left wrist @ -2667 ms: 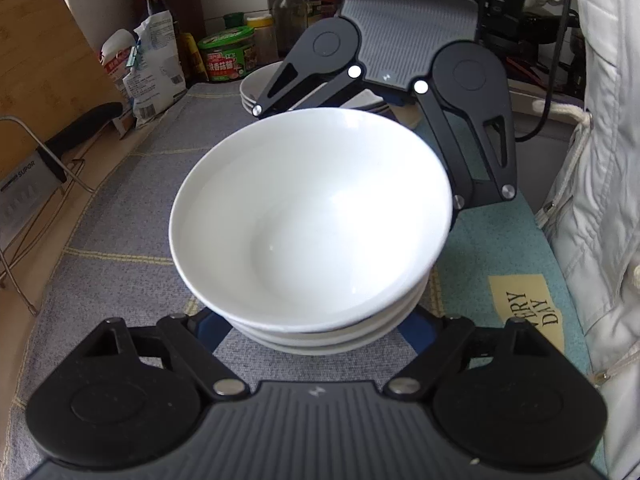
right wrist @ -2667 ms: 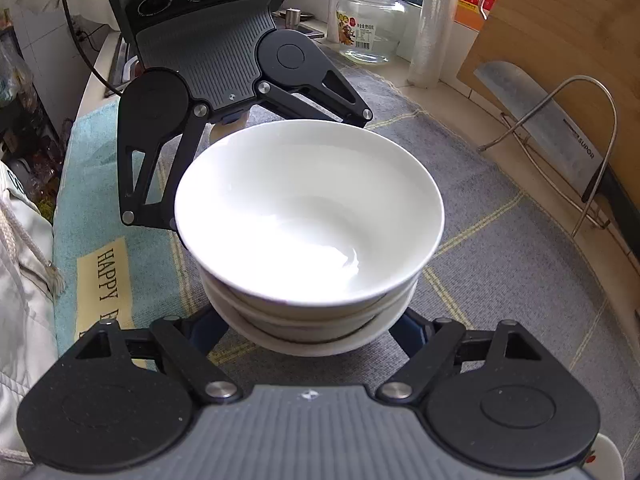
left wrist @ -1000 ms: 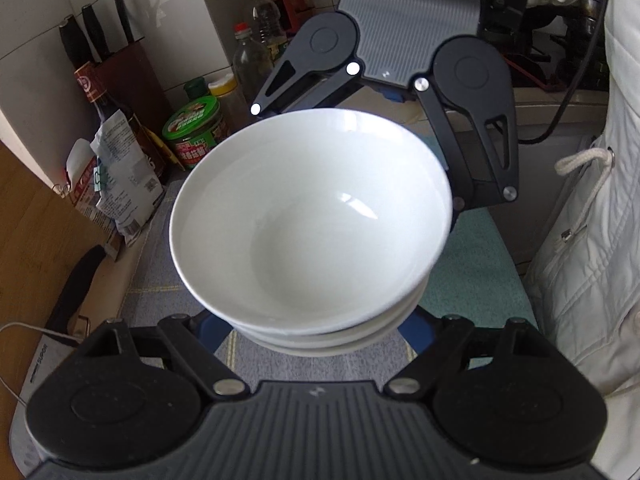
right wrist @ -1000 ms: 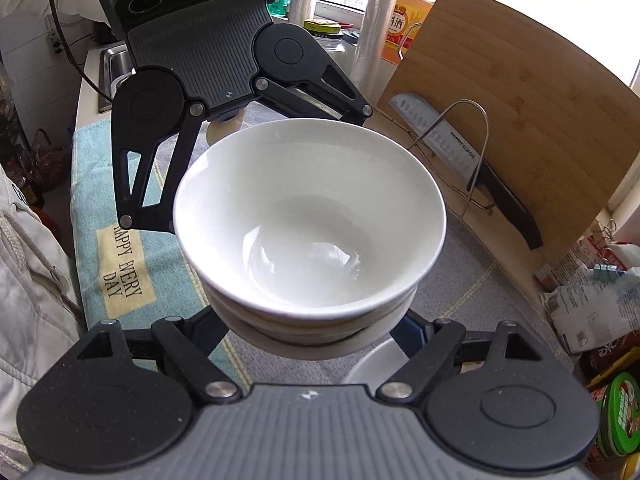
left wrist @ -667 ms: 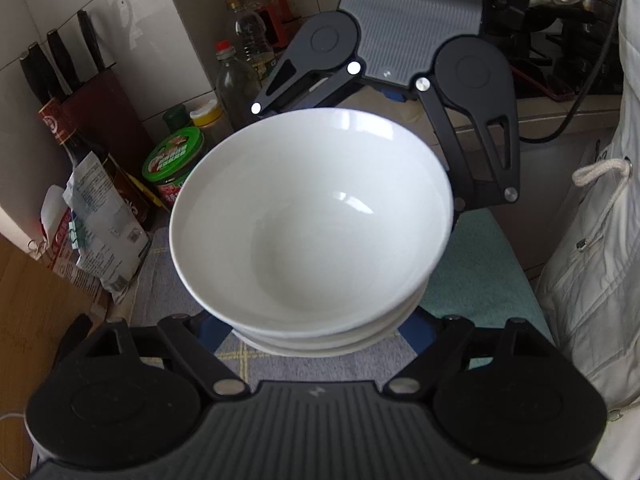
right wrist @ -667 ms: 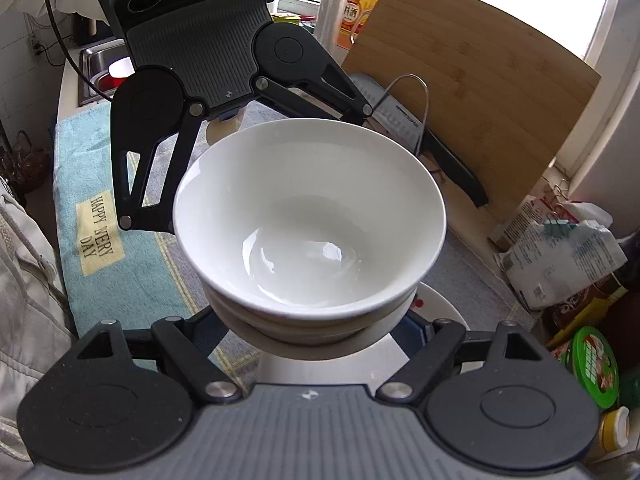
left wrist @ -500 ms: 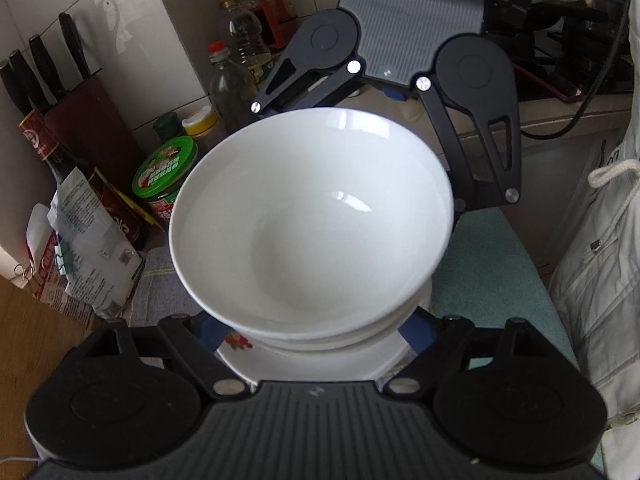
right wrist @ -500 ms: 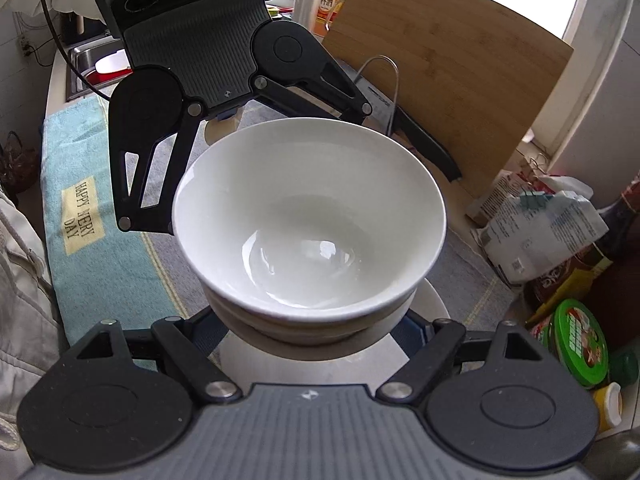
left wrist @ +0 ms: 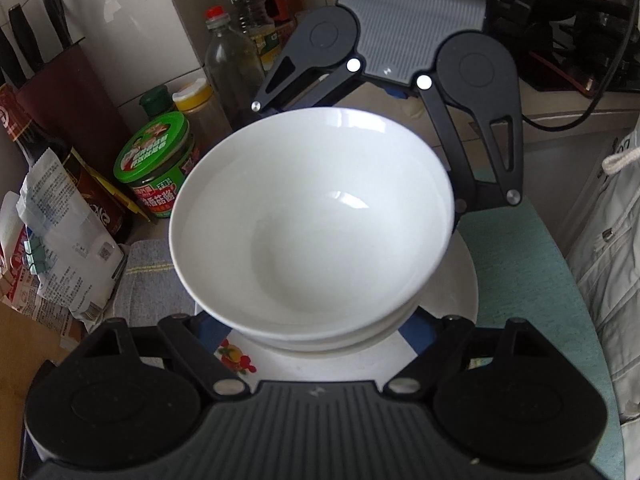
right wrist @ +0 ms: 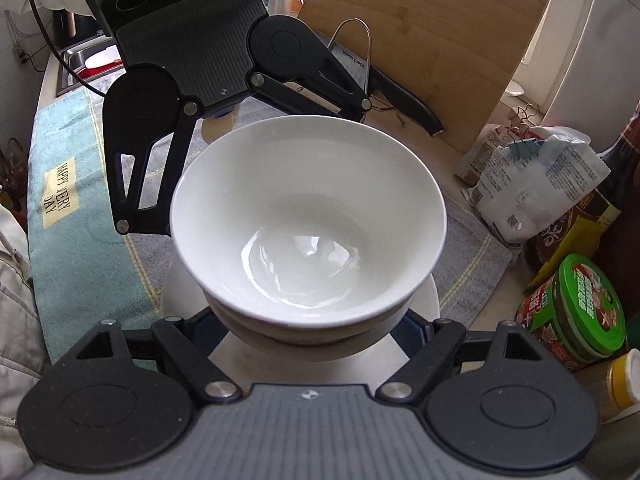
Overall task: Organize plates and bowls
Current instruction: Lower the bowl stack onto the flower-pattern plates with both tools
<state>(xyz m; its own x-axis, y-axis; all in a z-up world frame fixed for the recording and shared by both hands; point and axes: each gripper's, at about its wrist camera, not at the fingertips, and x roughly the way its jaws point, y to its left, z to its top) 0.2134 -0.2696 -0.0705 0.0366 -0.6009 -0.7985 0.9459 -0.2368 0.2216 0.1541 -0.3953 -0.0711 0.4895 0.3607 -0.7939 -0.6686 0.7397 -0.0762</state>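
Kitchen counter (right wrist: 472,152) clutter rings a white plate (left wrist: 460,280) below. Both tools, left tool (left wrist: 312,340) and right tool (right wrist: 316,332), pinch the stack of bowls (left wrist: 312,216) from opposite sides, above that plate. Setting down appears all that remains.

Left wrist view: sits behind its own gripper, looks forward and down, very close on the nested stack of white ceramic bowls (left wrist: 312,224). Faces the tiled wall side; the opposite gripper is seen head-on beyond the bowls.

Right wrist view: same closeness, opposing direction, toward the upright bamboo cutting board (right wrist: 432,40).

Shared: bowls (right wrist: 308,220), white plate (left wrist: 456,284) beneath, green-lidded round jar (left wrist: 156,160) (right wrist: 580,312).
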